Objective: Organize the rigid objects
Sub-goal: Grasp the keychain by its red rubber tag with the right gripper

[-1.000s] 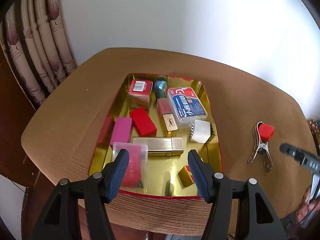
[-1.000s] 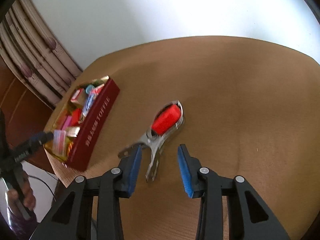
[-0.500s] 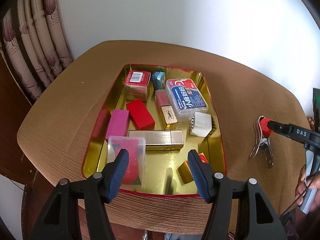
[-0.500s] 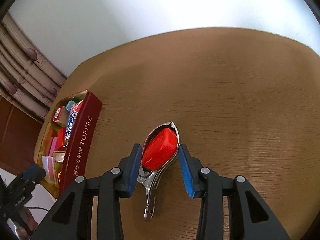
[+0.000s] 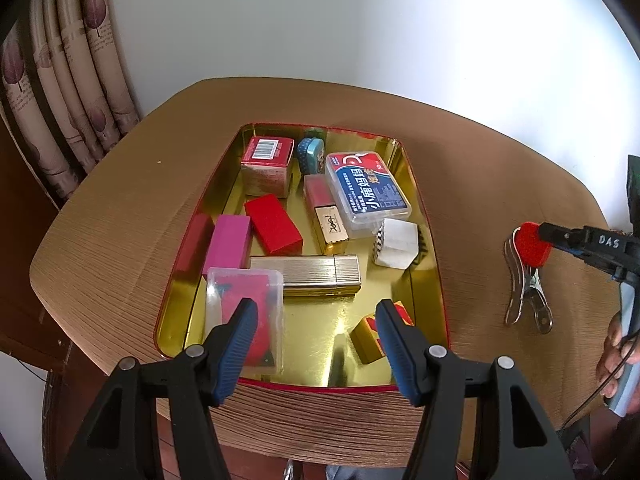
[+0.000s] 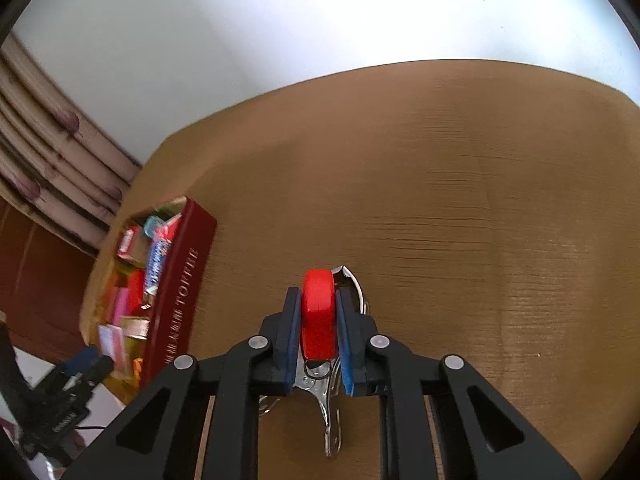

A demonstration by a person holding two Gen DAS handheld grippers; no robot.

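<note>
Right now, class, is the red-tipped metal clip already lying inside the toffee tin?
No: the clip lies on the table, outside the tin.

Metal spring clip (image 6: 318, 322) with red plastic pad: lies on the brown table, right of the tin and well apart from it. Red end points to the far side, bare steel handles to the near side. Red pad stands on edge, pinched from both sides.

Red tin (image 5: 412, 200), gold inside, open top, "TOFFEE" printed on its right outer wall. Contents, loose and unsorted:
- far: red barcode box (image 5: 267, 160), small teal tin (image 5: 314, 154), blue-labelled clear case (image 5: 366, 188)
- middle: red block (image 5: 273, 224), magenta block (image 5: 228, 244), gold-ended lipstick (image 5: 326, 216), white cube (image 5: 396, 244)
- near: ribbed gold lighter (image 5: 316, 276), clear box with red contents (image 5: 244, 320), small gold-red piece (image 5: 372, 338).
</note>
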